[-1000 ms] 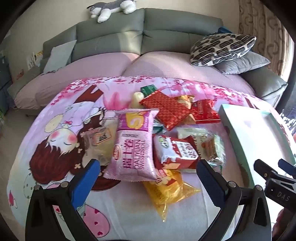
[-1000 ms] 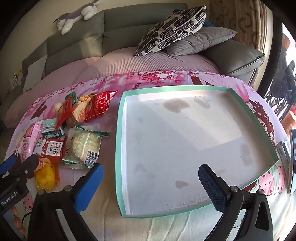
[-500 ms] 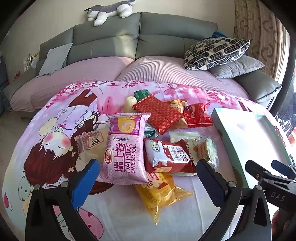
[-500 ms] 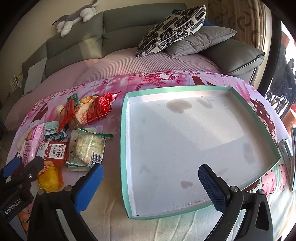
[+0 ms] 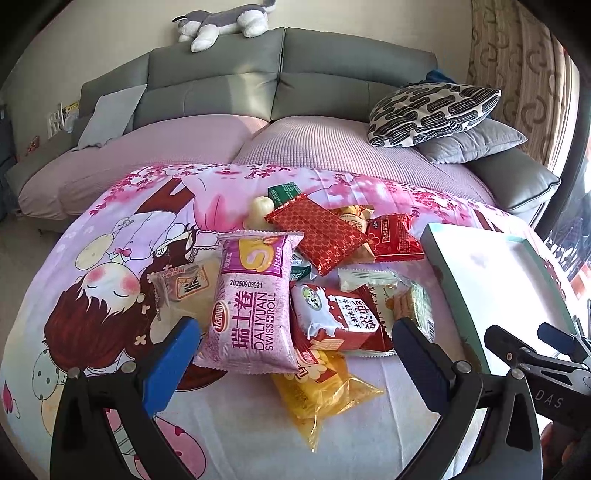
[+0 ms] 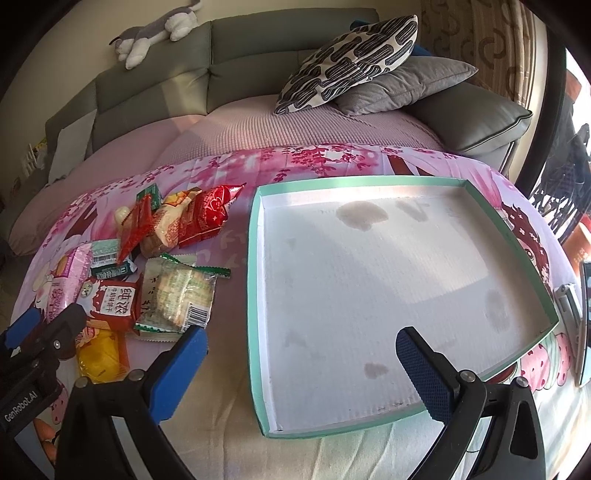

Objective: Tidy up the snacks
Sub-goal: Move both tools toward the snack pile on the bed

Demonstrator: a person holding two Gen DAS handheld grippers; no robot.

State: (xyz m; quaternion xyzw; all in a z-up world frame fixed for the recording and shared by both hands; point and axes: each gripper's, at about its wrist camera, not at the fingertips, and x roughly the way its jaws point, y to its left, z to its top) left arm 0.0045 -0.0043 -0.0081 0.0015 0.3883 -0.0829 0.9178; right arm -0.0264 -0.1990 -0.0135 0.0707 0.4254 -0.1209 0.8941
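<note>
A pile of snack packets lies on a pink cartoon cloth. In the left wrist view I see a pink Swiss roll bag (image 5: 251, 302), a red-and-white milk biscuit pack (image 5: 338, 317), a yellow bag (image 5: 321, 391), a red patterned packet (image 5: 325, 232) and a clear cracker pack (image 5: 402, 299). My left gripper (image 5: 293, 354) is open and empty, just in front of the pile. A shallow green-rimmed white tray (image 6: 255, 258) lies to the right, with nothing in it. My right gripper (image 6: 301, 354) is open and empty over the tray's near left corner.
A grey sofa (image 5: 280, 74) with a patterned pillow (image 5: 432, 110) and a plush toy (image 5: 221, 22) stands behind the table. A phone-like object (image 6: 585, 317) lies at the right edge. The left gripper also shows in the right wrist view (image 6: 40, 332).
Both views have shifted slightly. The pile sits a little nearer my left gripper, and the tray has drifted right in the right wrist view. Both grippers stay open.
</note>
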